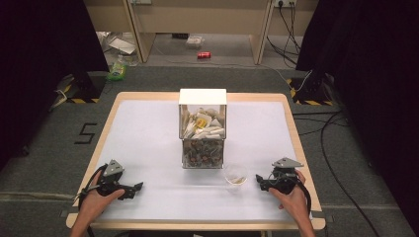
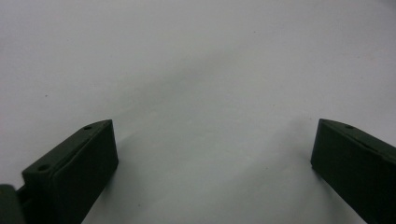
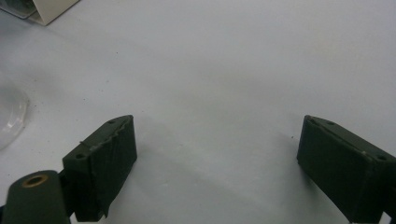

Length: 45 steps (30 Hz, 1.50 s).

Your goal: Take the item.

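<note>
- High view first: I see the pale white tabletop with its light wooden rim [image 1: 291,128], and both of my hand-held tools resting near the near edge, well apart from each other.
- My black two-jaw left gripper [image 1: 139,187] lies at the near left, held by the left hand [image 1: 96,202], its tips pointing right toward the table's middle.
- Left gripper view: the jaws stand wide, with nothing but bare white surface between them.
- My black two-jaw right gripper [image 1: 258,179] lies at the near right in the right hand [image 1: 291,197], its tips pointing left.
- Right gripper view: these jaws are also spread wide, nothing between them, and the pads touch no object.
- Nearest to the right gripper is a small clear plastic cup [image 1: 235,175] with something pale lying in it; it stands on the table just left of that gripper's tips, apart from them. Its clear rim [image 3: 9,119] shows at the left edge of the right gripper view.
- A tall clear box with a white top [image 1: 202,128] stands at the table's centre, just beyond the cup; its upper part holds white and yellow packets, its lower part smaller dark and mixed pieces that I cannot make out.
- On the grey floor beyond the table lies a red can [image 1: 203,55].
</note>
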Each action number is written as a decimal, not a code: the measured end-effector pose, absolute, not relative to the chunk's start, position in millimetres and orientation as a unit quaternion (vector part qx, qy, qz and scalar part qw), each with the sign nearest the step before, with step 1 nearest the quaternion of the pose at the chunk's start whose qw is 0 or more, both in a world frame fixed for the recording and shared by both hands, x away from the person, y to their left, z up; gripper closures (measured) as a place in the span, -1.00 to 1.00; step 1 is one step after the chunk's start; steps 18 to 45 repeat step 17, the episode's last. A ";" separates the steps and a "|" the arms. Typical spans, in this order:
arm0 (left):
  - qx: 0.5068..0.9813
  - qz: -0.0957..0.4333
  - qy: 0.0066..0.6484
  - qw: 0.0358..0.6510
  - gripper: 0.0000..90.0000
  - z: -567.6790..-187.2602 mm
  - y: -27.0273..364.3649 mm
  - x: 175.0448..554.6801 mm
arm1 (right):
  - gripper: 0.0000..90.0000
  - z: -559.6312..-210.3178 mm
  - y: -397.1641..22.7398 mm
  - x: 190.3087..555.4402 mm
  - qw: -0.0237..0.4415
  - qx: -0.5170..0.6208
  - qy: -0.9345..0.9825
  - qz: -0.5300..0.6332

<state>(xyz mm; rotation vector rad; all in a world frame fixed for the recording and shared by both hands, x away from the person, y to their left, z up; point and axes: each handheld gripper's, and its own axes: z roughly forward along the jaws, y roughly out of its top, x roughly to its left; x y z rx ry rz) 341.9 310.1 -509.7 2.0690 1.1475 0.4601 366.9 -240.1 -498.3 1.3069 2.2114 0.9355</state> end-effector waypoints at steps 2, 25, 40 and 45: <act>0.802 0.178 0.445 0.358 -1.00 -509.8 310.1 341.9 | -0.72 -498.4 -240.2 366.9 0.203 0.468 0.792 0.335; 0.801 0.178 0.445 0.358 -1.00 -509.8 310.1 341.9 | -0.72 -498.4 -240.0 366.8 0.201 0.470 0.791 0.336; 0.801 0.178 0.445 0.358 -1.00 -509.8 310.1 341.9 | -0.72 -498.4 -240.0 366.8 0.201 0.470 0.791 0.336; 0.801 0.178 0.445 0.358 -1.00 -509.8 310.1 341.9 | -0.72 -498.4 -240.0 366.8 0.201 0.470 0.791 0.336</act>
